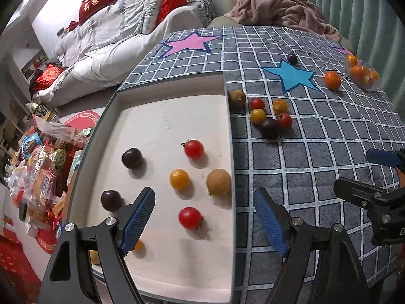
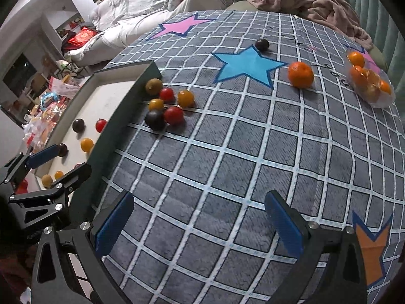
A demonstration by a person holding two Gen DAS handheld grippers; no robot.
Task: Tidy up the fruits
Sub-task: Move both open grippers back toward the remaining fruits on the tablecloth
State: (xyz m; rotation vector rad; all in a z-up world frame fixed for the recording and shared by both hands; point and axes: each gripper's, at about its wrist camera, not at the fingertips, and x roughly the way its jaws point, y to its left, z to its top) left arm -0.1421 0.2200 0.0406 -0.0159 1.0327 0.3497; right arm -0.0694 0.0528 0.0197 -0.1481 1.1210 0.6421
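A white tray (image 1: 164, 116) with a dark rim holds several small fruits: red tomatoes (image 1: 193, 148), a yellow one (image 1: 179, 179), dark plums (image 1: 131, 158) and a brown fruit (image 1: 218, 182). My left gripper (image 1: 205, 217) hangs open over the tray's right edge, nothing between its blue pads. A cluster of small fruits (image 2: 167, 105) lies on the checked cloth beside the tray's wall (image 2: 131, 101). Farther off sit a mandarin (image 2: 300, 74), a dark plum (image 2: 262, 44) and a bag of oranges (image 2: 369, 83). My right gripper (image 2: 200, 224) is open over bare cloth.
The grey checked cloth (image 2: 227, 152) has blue (image 2: 246, 64), pink and orange stars. A pink blanket (image 1: 281, 10) lies at the far edge. Snack packets (image 1: 43, 167) are piled left of the tray, with a sofa and red cushions behind.
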